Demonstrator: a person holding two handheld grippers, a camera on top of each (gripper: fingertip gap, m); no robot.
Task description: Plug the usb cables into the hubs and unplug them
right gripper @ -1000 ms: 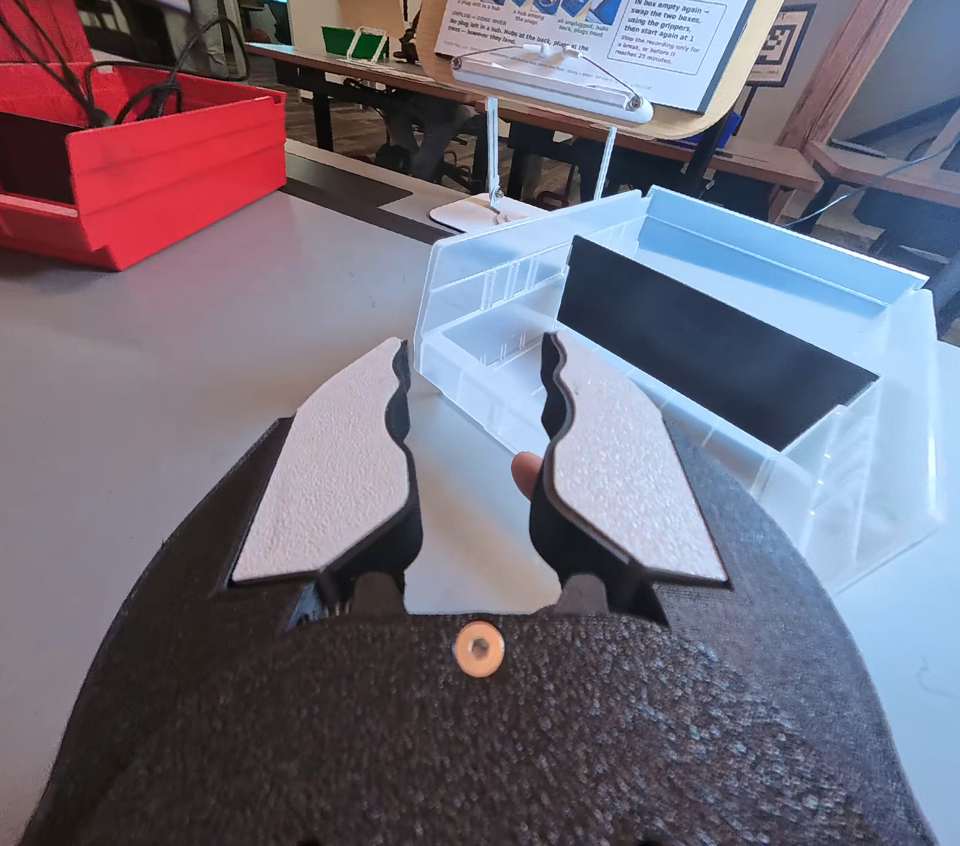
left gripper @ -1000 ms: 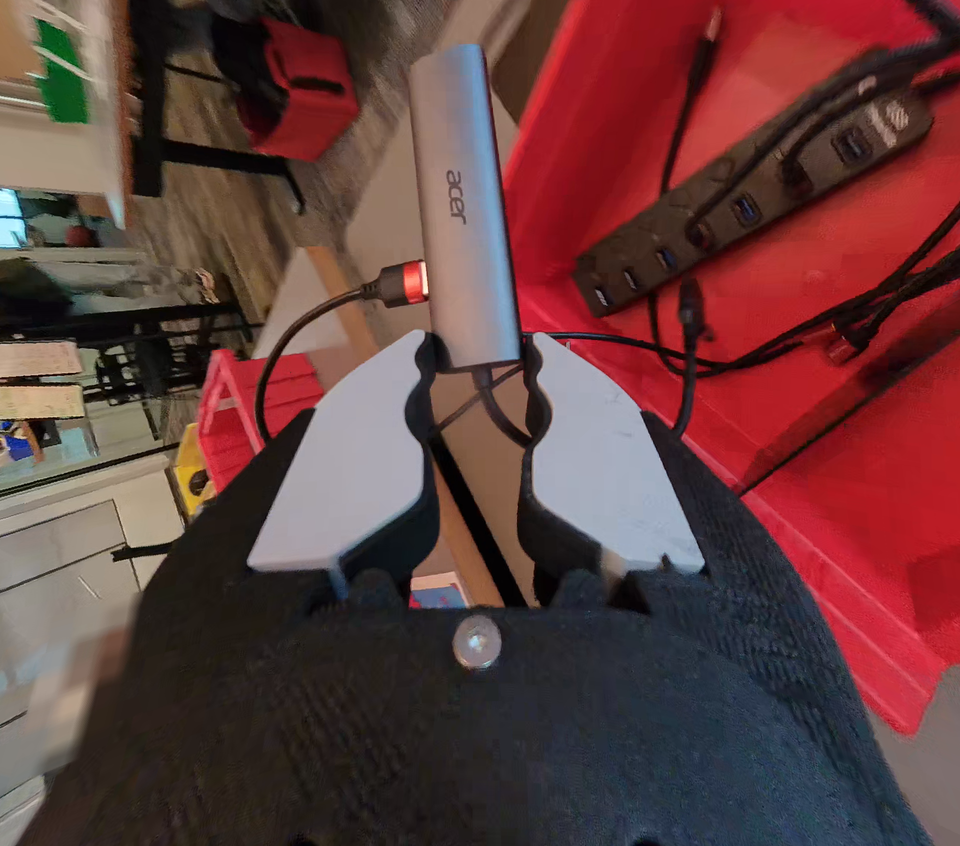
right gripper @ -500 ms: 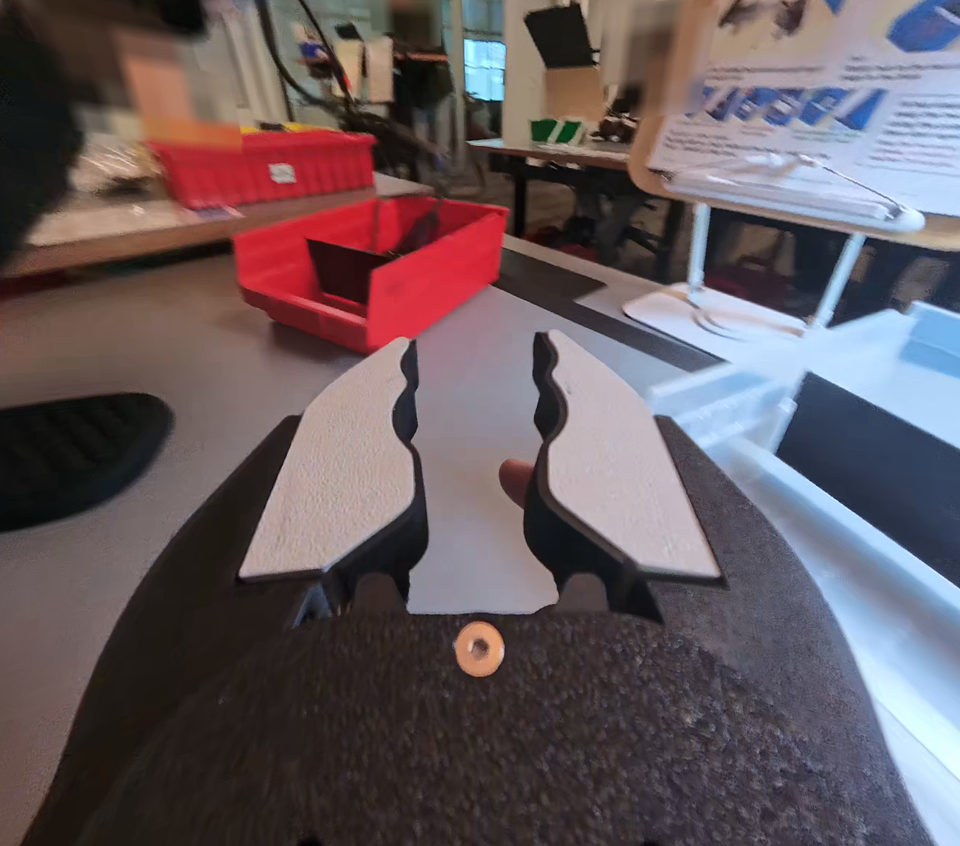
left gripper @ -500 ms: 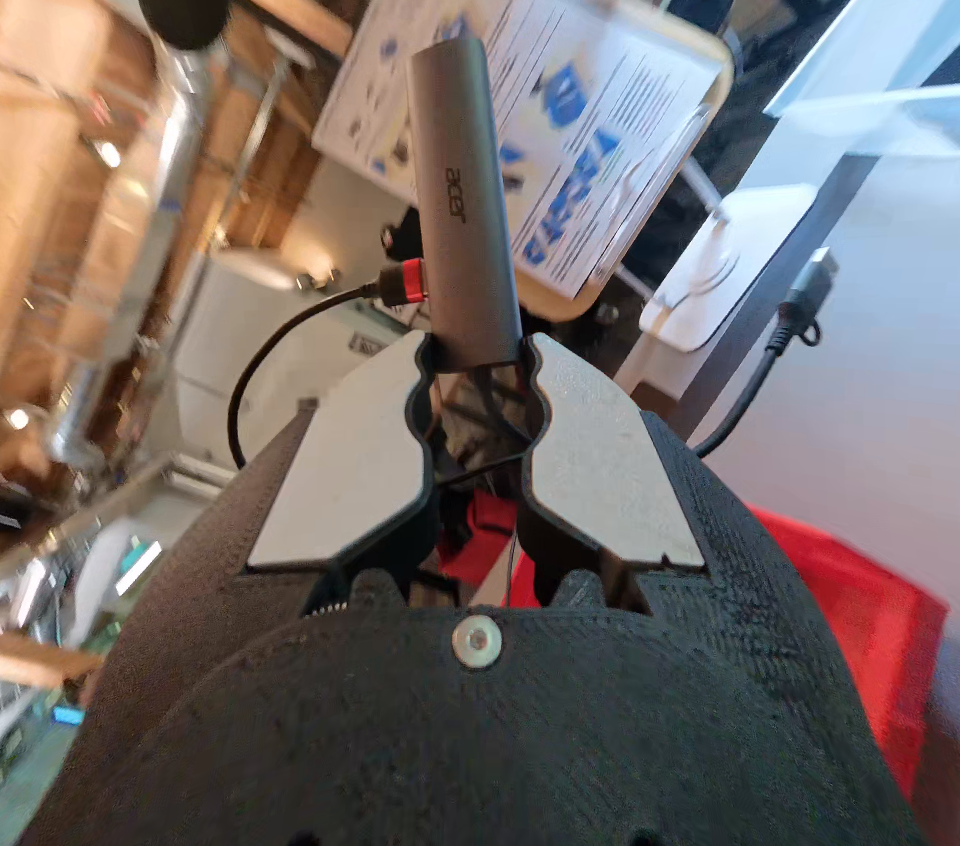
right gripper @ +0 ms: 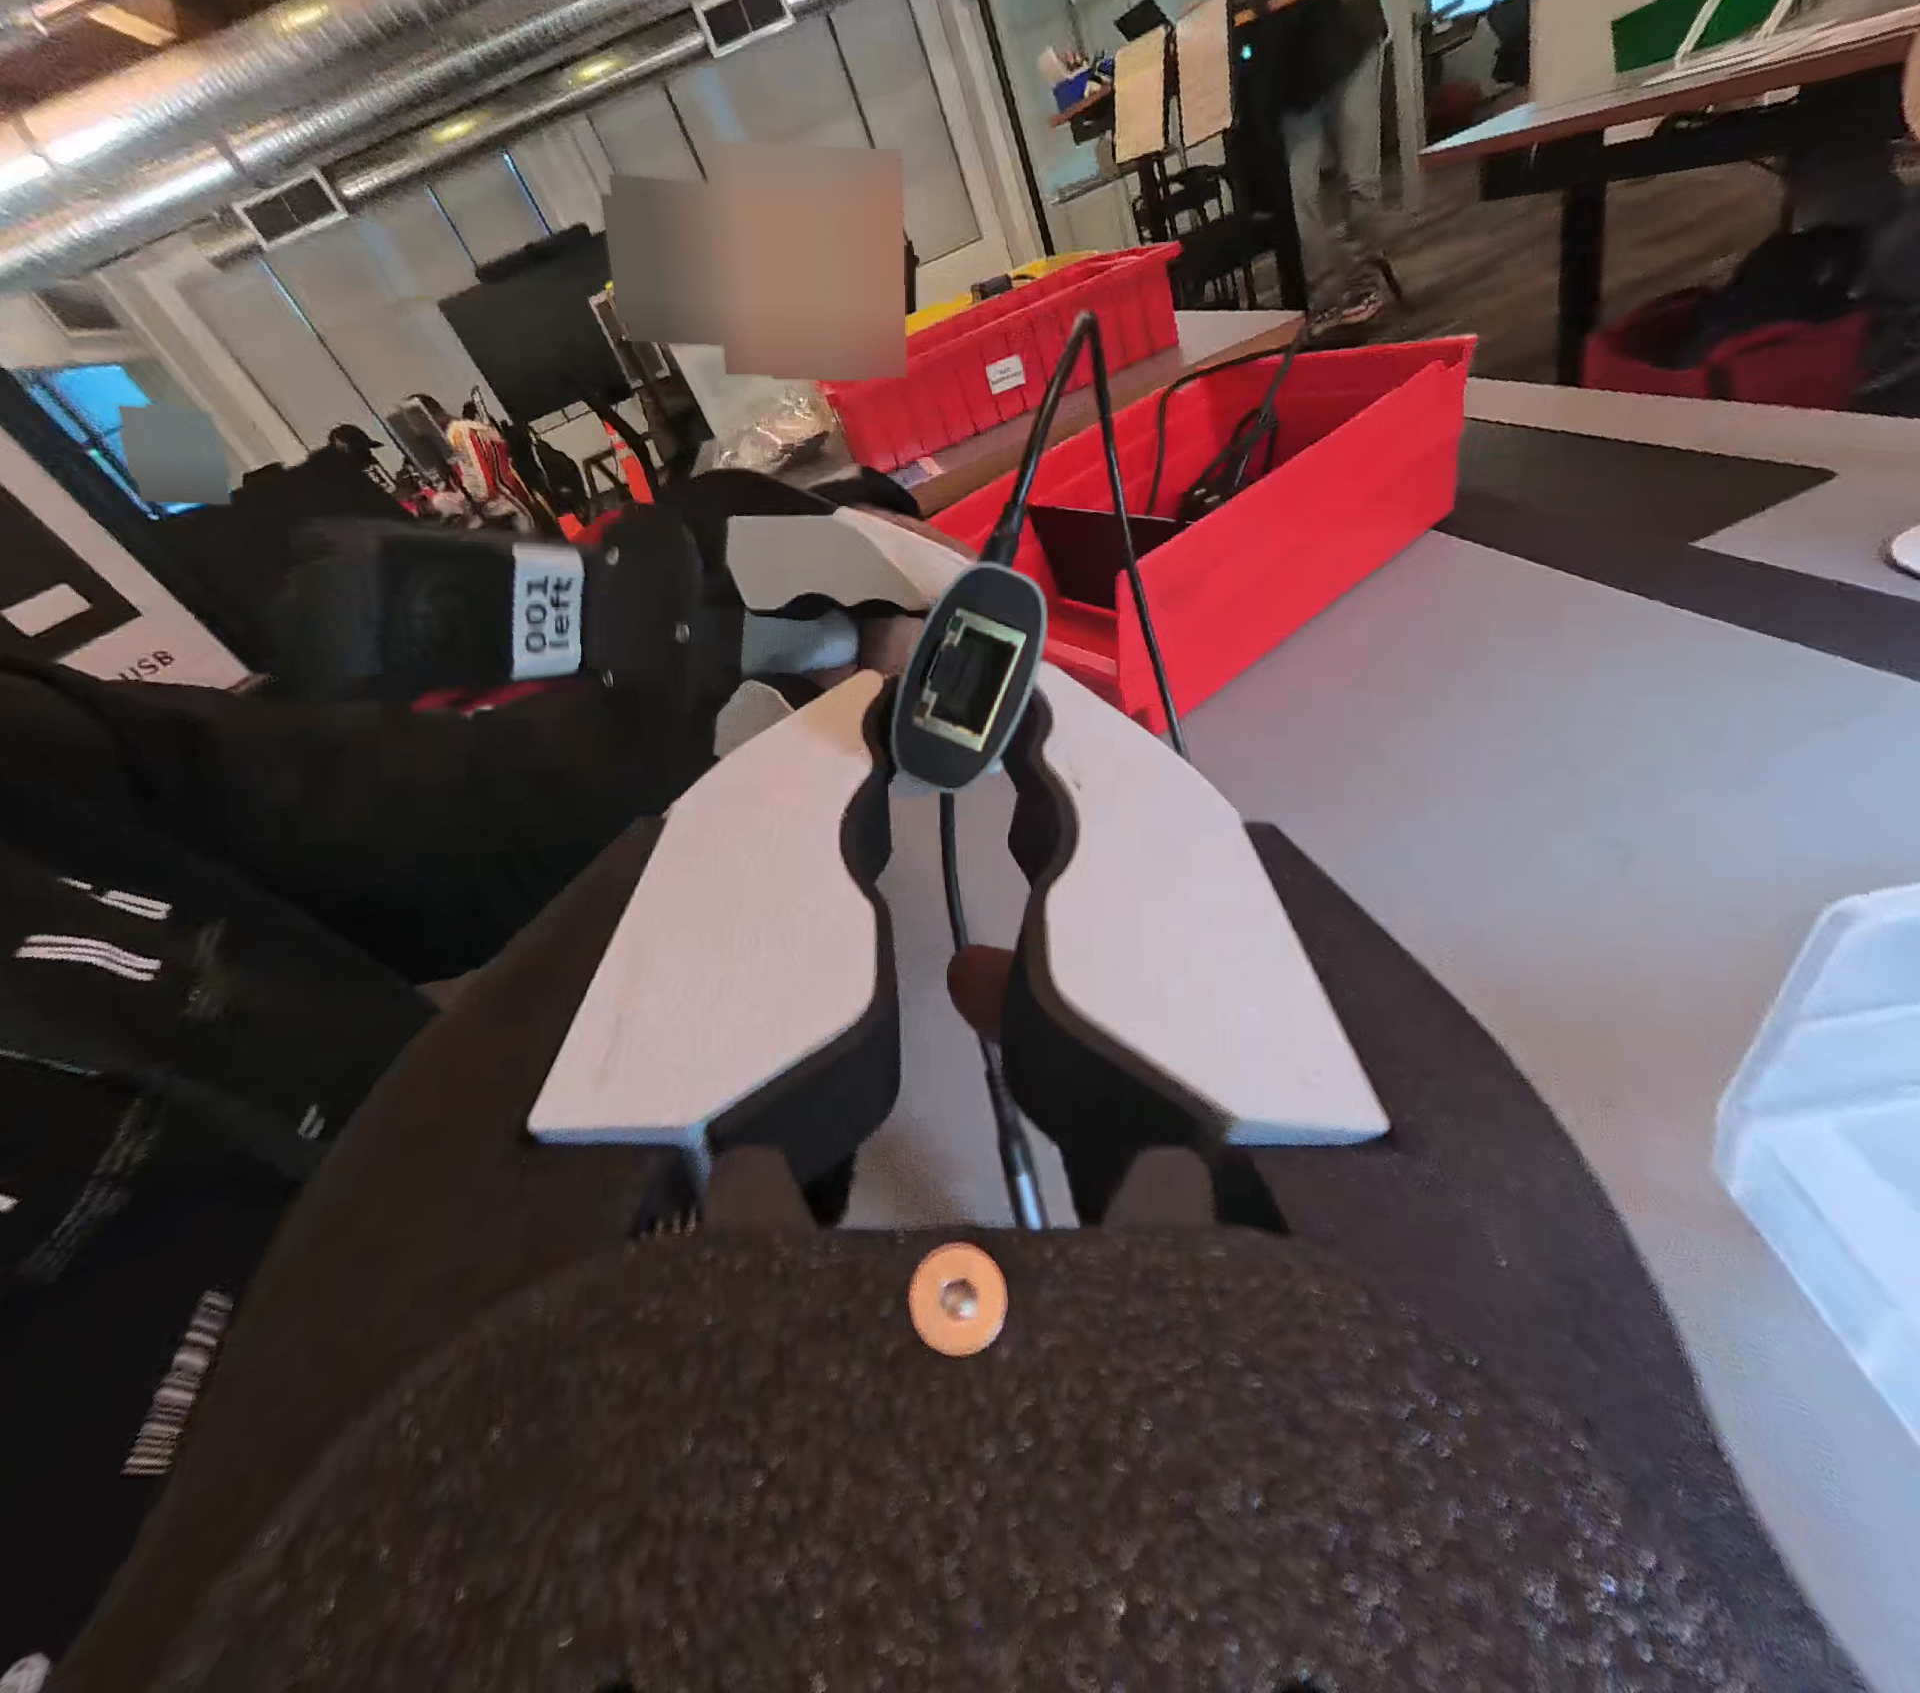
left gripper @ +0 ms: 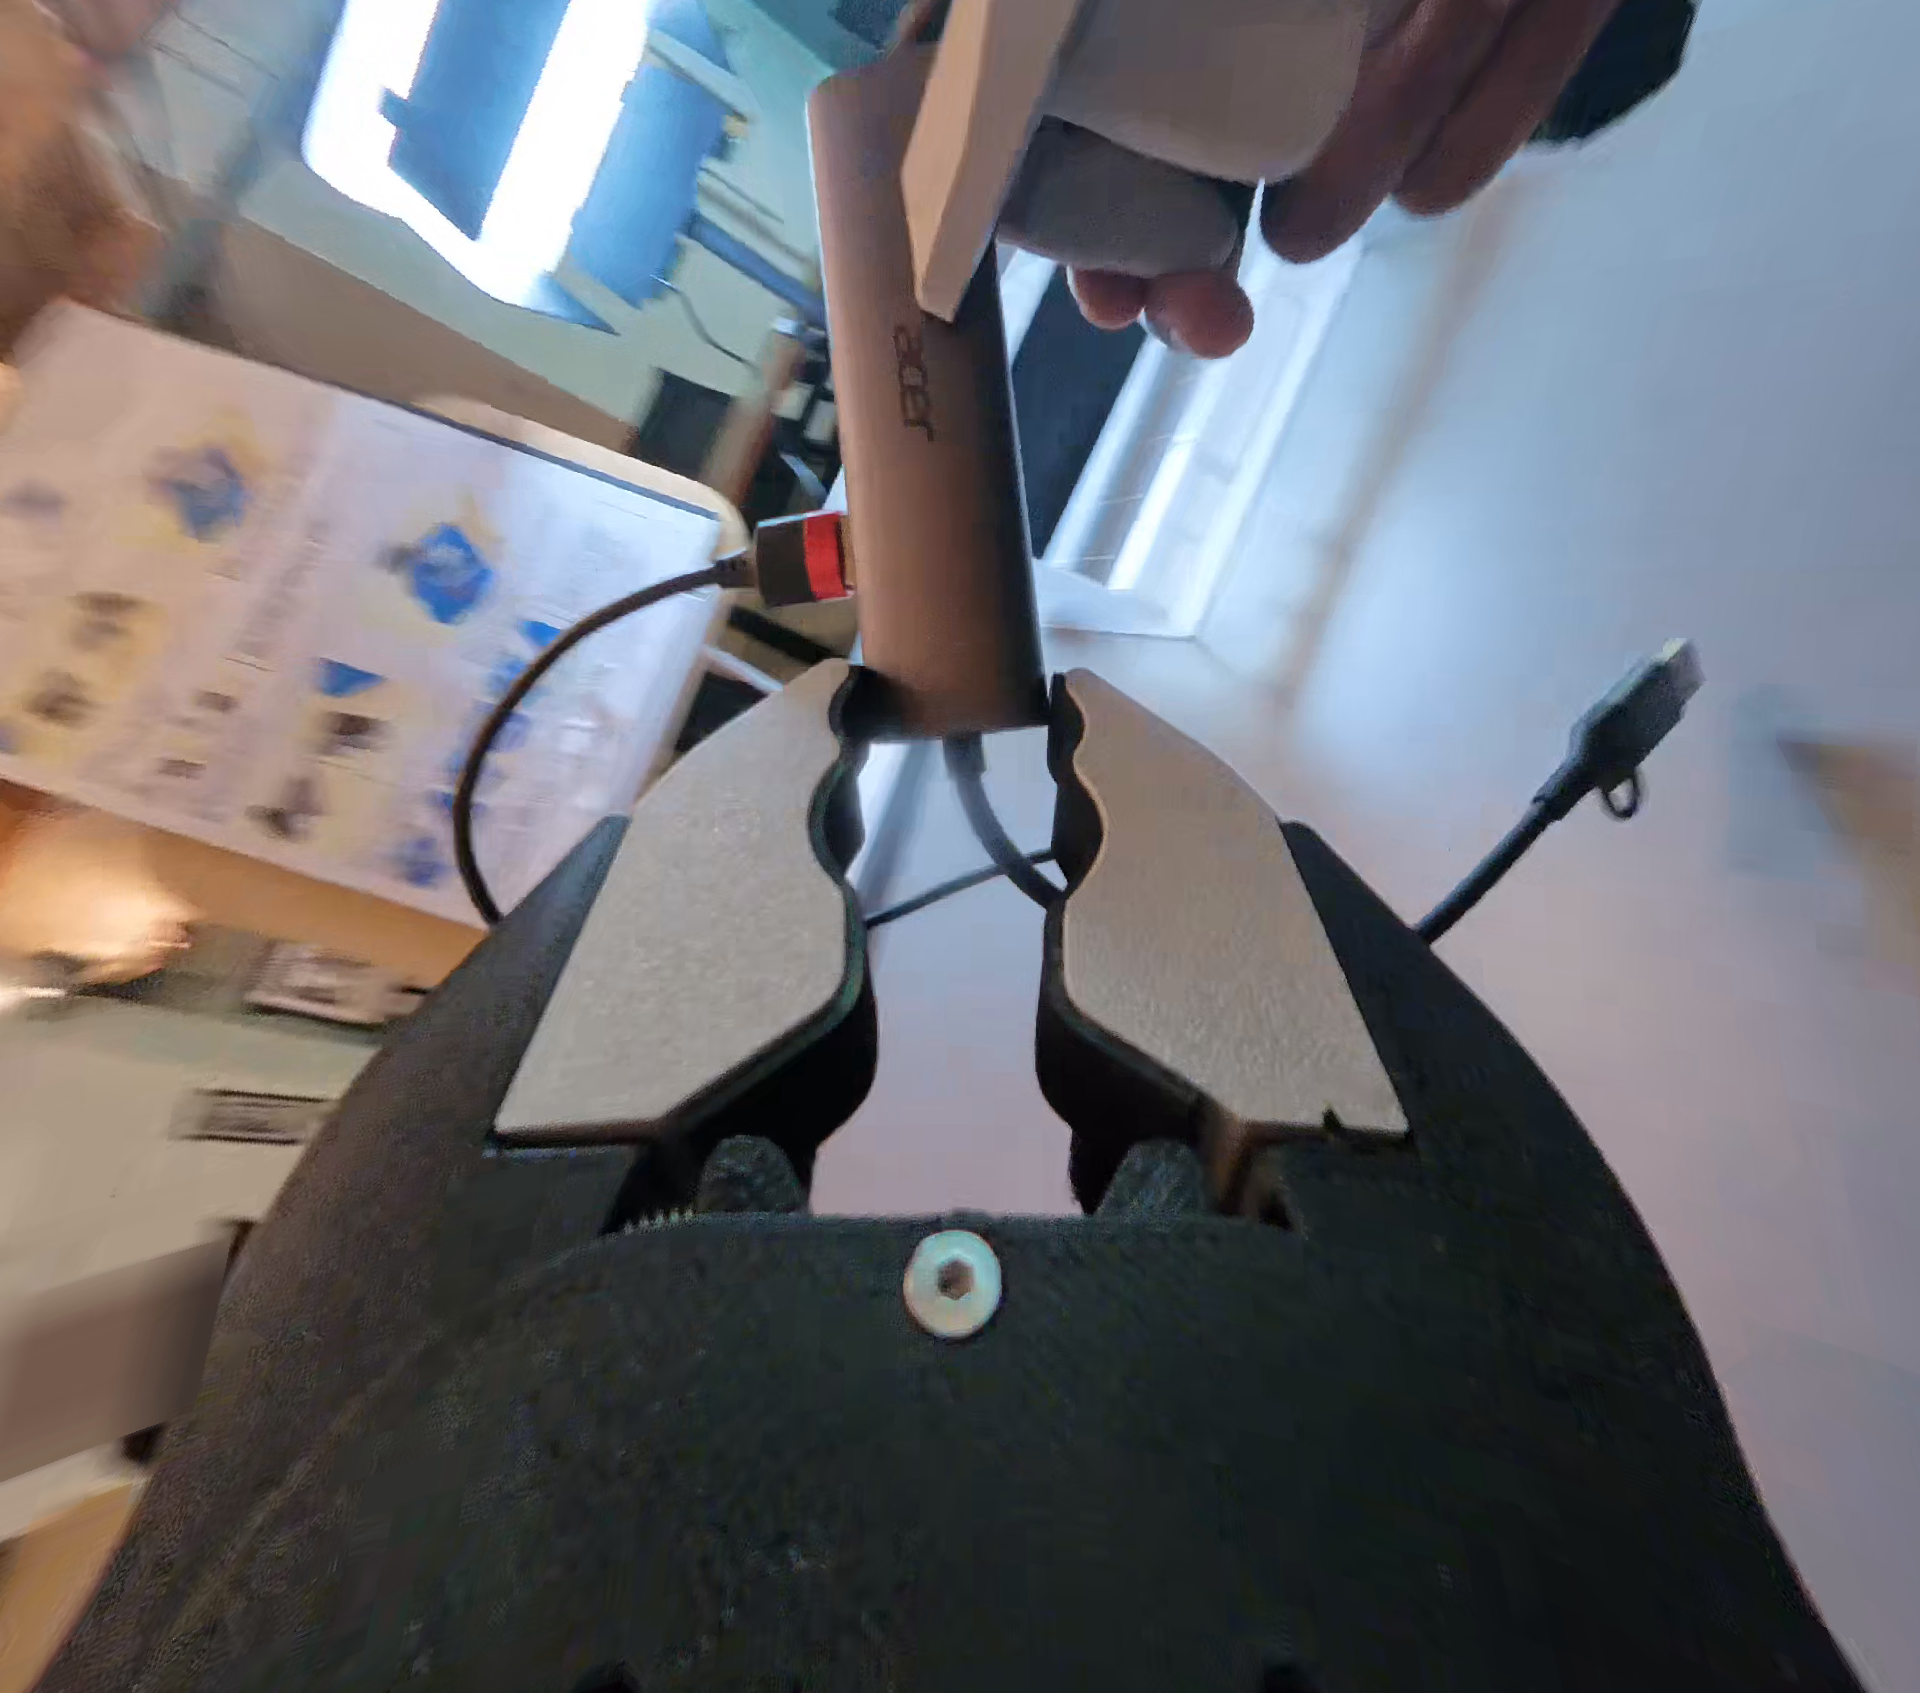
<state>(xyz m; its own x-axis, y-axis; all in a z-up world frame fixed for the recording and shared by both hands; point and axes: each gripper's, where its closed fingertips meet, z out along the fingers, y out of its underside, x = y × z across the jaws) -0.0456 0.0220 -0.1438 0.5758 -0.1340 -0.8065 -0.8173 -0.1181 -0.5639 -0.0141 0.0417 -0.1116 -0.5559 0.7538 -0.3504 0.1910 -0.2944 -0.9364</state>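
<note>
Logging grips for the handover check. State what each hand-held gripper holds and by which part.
The left hand-held gripper clamps the grey hub by its cable end. The right hand-held gripper grips the same hub at its far, port end.

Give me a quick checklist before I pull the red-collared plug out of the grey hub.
1. Left gripper shut on the lower end of the grey hub: ok.
2. Red-collared plug seated in the hub's side: ok.
3. Right gripper on the plug: not ok. Its fingers flank the hub's far end, where the port is.
4. Right gripper's hold on that end is firm: cannot tell.
5. Right gripper's fingers clear of cables: not ok. A black cable runs between them.
</note>
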